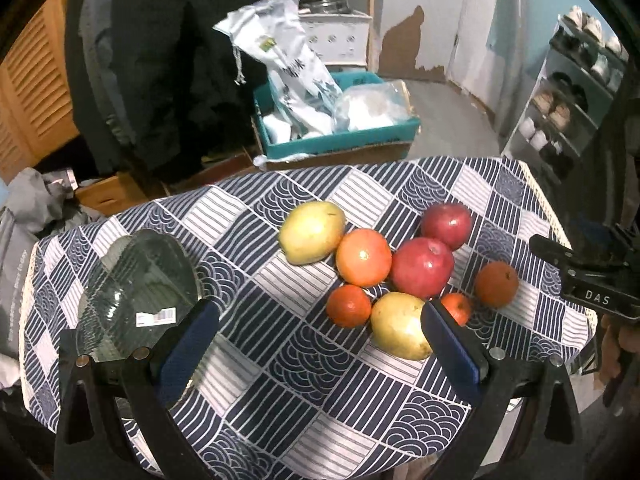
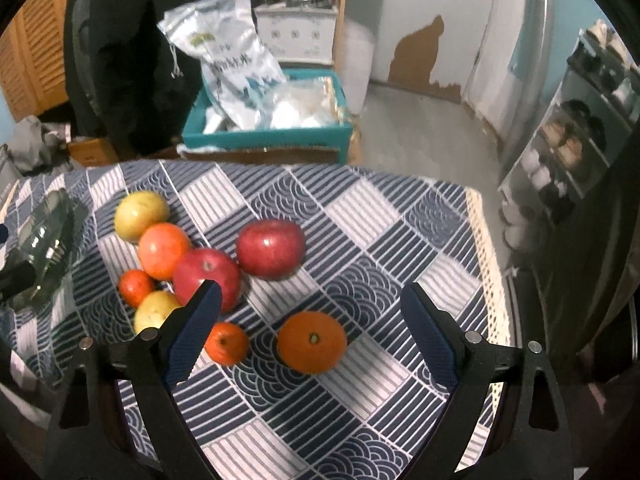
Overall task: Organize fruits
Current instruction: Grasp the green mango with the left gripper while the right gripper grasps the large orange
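Across the counter [image 1: 256, 280], draped in a navy-and-white patterned cloth, eight loose fruits cluster around the centre, none of them yet gathered. From the left wrist view, the left hand-held gripper [image 1: 320, 312] hovers low with its blue-padded jaws spread wide and nothing between them. Leaning at its 10 o'clock, partly behind the left finger, is a clear ribbed glass bowl [image 1: 136, 284] with a barcode sticker, tilted rather than sitting flat, and it looks like the likely home for the fruit. At about 1 o'clock, just beside the right finger, lies a yellow-green pear-like fruit [image 1: 400, 326], touching a small orange tangerine [image 1: 349, 306] and a glossy red apple [image 1: 422, 267].

From the right wrist view, the right hand-held gripper [image 2: 310, 294] is likewise fully open and empty. A round orange mandarin with a green stem button [image 2: 312, 342] sits almost dead ahead at 12 o'clock, inside the span of the fingers and apart from its neighbours. A smaller reddish tangerine [image 2: 226, 343] lies at 11 o'clock, just beside the left finger.

My judgement: the right side is nearer and better lined up for the mandarin, which is round with no long axis to match, so a straight descent should do
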